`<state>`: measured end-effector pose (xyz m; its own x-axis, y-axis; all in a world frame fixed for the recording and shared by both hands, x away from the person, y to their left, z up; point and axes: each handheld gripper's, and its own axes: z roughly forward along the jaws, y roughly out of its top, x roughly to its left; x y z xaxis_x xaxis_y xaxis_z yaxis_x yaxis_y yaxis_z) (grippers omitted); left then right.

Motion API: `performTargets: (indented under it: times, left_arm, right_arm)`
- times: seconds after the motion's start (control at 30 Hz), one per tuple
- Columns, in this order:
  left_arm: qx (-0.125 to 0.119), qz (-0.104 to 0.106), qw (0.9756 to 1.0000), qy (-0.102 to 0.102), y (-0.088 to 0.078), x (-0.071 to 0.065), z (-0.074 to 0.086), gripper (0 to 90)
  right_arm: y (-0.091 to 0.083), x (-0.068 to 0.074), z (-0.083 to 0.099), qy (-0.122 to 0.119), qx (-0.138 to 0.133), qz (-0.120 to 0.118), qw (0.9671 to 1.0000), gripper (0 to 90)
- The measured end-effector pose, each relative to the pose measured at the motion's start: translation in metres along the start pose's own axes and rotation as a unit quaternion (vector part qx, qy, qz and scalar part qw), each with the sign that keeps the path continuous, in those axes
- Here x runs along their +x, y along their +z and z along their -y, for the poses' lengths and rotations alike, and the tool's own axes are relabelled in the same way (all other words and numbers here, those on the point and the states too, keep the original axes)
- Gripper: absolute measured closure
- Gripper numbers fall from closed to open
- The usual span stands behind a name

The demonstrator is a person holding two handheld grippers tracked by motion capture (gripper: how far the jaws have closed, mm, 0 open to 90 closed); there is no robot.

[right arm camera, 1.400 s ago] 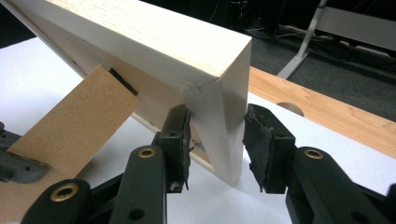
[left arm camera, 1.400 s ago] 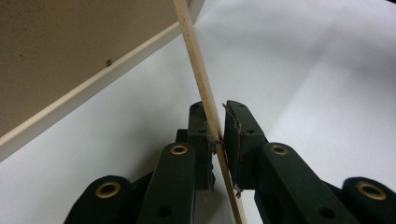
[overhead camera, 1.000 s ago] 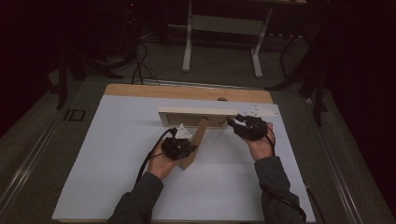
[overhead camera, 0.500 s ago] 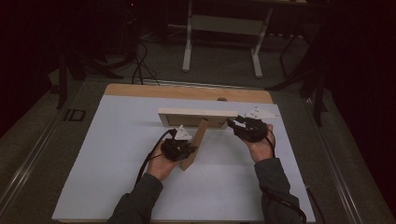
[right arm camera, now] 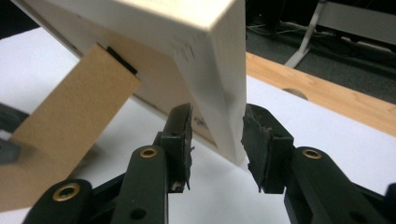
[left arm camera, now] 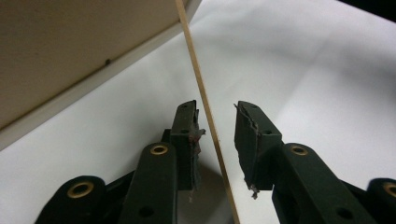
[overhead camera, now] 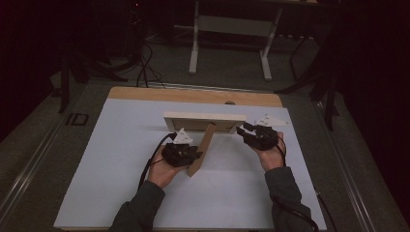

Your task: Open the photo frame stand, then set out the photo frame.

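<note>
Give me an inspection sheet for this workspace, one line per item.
Surface: white table top, wooden strip along far edge.
Job's things: pale wooden picture frame standing, propped by its brown cardboard easel leg.
Clutter: nothing seen.
Grippers: left gripper has just been opening, leg's thin edge between its jaws, right pad clear; right gripper straddles the frame's end, gaps at both pads.
Cables: black cable trailing from left gripper.
Surroundings: dark floor, white stand.
</note>
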<state>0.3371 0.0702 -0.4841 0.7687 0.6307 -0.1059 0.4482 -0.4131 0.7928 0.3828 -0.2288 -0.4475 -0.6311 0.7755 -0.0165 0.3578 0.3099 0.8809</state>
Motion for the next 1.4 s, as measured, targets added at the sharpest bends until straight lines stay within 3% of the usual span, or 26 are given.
performTargets:
  times: [0.27,0.5,0.9,1.23,1.4]
  left_arm:
    - [-0.027,0.0,0.9995,-0.018,-0.017,0.006,0.0,68.2]
    - [-0.039,-0.003,0.9991,-0.016,-0.031,0.006,0.003,67.9]
    - [-0.065,-0.02,0.9966,-0.047,-0.054,0.023,0.004,67.2]
    - [-0.086,-0.043,0.9924,-0.077,-0.066,0.036,0.003,65.8]
    - [-0.098,-0.06,0.988,-0.103,-0.071,0.046,0.002,68.2]
  right_arm:
    - [-0.005,-0.006,0.006,0.002,0.004,0.003,1.0,61.7]
    - [-0.009,-0.013,0.011,0.009,0.01,0.01,0.9999,61.4]
    - [-0.009,-0.02,0.014,0.022,0.013,0.011,0.9996,61.1]
    - [-0.008,-0.028,0.008,0.04,0.01,0.018,0.999,65.5]
    - [-0.007,-0.032,0.006,0.047,0.003,0.038,0.9981,72.4]
